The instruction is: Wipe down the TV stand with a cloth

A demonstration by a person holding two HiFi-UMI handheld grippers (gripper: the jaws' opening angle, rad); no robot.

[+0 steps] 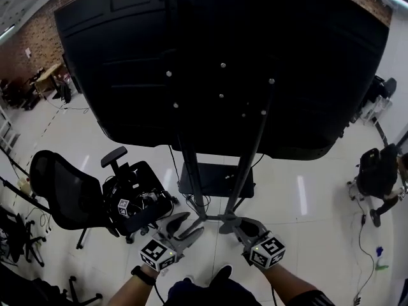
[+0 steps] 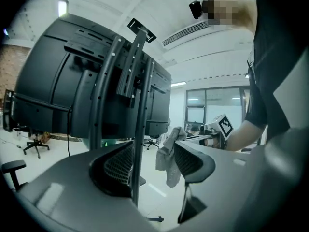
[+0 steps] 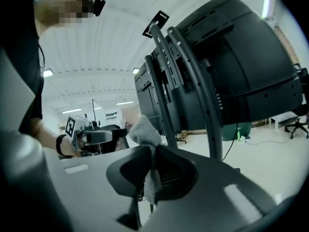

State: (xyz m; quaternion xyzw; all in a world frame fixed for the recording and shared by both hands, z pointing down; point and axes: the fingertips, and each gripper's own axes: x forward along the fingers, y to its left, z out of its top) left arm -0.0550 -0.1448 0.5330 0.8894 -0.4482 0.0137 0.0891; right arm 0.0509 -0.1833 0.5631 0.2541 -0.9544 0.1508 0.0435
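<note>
**Holding a cloth (image 3: pixel 146 129) low at the TV stand (image 1: pixel 245 164)**

Clamping the grey cloth, the right claw (image 3: pixel 152 154) is closed on it. The fabric bunches above the jaws and hangs below them, near the foot of the TV stand's two dark posts. The left claw (image 2: pixel 153 150) stands wide, and one post of the stand runs up between its jaws, close against one pad; whether they touch cannot be told. In the head view both claws sit low in front of the stand's base, near each other. The stand carries a large black TV (image 1: pixel 223 56), seen from the back. Left of the stand, a black office chair (image 1: pixel 64 196) stands on the pale floor (image 1: pixel 306 196).
</note>
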